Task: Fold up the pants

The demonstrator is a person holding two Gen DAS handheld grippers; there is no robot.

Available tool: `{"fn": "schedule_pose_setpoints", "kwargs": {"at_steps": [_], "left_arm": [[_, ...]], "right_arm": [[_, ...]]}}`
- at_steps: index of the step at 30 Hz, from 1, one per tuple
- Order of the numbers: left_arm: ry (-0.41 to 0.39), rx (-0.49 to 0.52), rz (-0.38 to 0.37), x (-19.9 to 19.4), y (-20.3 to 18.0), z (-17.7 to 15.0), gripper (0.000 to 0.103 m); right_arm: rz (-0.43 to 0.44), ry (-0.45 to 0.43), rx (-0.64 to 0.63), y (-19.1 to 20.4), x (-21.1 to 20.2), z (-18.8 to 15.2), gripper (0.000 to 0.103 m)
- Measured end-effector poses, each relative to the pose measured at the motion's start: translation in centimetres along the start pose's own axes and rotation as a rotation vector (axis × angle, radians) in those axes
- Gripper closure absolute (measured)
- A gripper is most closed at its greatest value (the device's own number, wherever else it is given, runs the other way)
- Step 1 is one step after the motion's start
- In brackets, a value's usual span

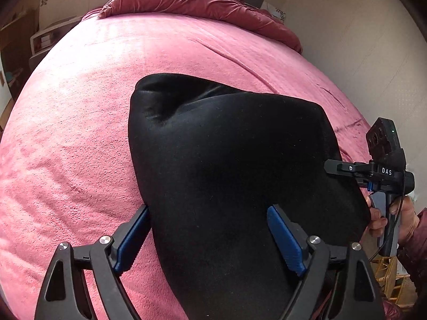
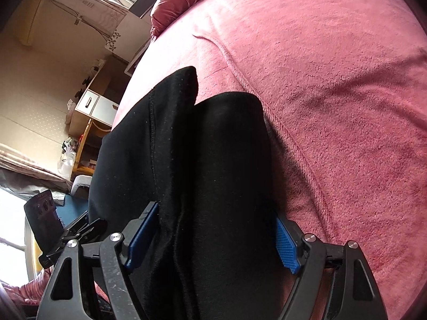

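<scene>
Black pants (image 1: 234, 165) lie bunched over a pink blanket on the bed (image 1: 80, 122). My left gripper (image 1: 210, 237) has its blue-padded jaws wide apart, with the pants fabric lying between and over them. My right gripper (image 2: 210, 242) is also wide open, and a thick fold of the pants (image 2: 202, 160) with a stitched seam runs between its fingers. The right gripper also shows in the left wrist view (image 1: 347, 168) at the pants' right edge, held by a hand. The left gripper shows in the right wrist view (image 2: 80, 229) at the lower left.
A dark red duvet (image 1: 192, 2) is heaped at the far end of the bed. A wall (image 1: 360, 53) runs along the bed's right side. Wooden cabinets and shelves (image 2: 93, 106) stand past the bed's other edge. A wicker item (image 1: 392, 280) sits at the lower right.
</scene>
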State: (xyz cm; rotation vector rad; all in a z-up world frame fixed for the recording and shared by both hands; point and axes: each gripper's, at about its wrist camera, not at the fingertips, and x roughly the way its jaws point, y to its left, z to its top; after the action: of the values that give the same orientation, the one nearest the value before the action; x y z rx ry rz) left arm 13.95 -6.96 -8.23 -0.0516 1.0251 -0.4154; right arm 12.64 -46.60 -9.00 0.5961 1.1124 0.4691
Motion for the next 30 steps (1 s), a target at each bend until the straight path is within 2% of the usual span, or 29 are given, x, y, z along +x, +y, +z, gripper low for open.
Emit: {"fn": "schedule_pose_setpoints", "kwargs": {"at_steps": [6,9,12,14,16,19,25,30], "left_arm": [[0.043,-0.055,-0.048,0.8,1.1,0.1,0.014],[0.076,-0.101,-0.091,1.3,1.8,0.1,0.018],[0.083,-0.118,-0.149,1.2,2.3,-0.1,0.034],[0.064,-0.102,-0.164,0.4,2.3,-0.2,0.051],[0.041,-0.096,-0.184,-0.7,2.2,-0.3,0.059],[0.000,-0.105,-0.210,-3.0,2.5,-0.6,0.061],[-0.102,-0.093,-0.153,-7.9,5.2,0.3,0.061],[-0.129,-0.125,-0.070,-8.7,9.7,3.6,0.059]], "right_arm": [[-0.018,0.008,-0.012,0.4,0.0,0.0,0.025],[-0.047,0.011,-0.023,1.4,0.3,0.0,0.030],[-0.087,0.014,-0.058,3.0,0.5,-0.1,0.039],[-0.102,0.016,-0.081,3.8,0.2,-0.2,0.046],[-0.116,0.012,-0.101,5.0,-0.1,-0.3,0.055],[-0.116,-0.004,-0.146,7.3,-1.1,-0.3,0.059],[-0.054,-0.022,-0.240,12.1,-0.5,1.9,0.060],[-0.017,-0.010,-0.271,15.7,4.1,6.5,0.059]]}}
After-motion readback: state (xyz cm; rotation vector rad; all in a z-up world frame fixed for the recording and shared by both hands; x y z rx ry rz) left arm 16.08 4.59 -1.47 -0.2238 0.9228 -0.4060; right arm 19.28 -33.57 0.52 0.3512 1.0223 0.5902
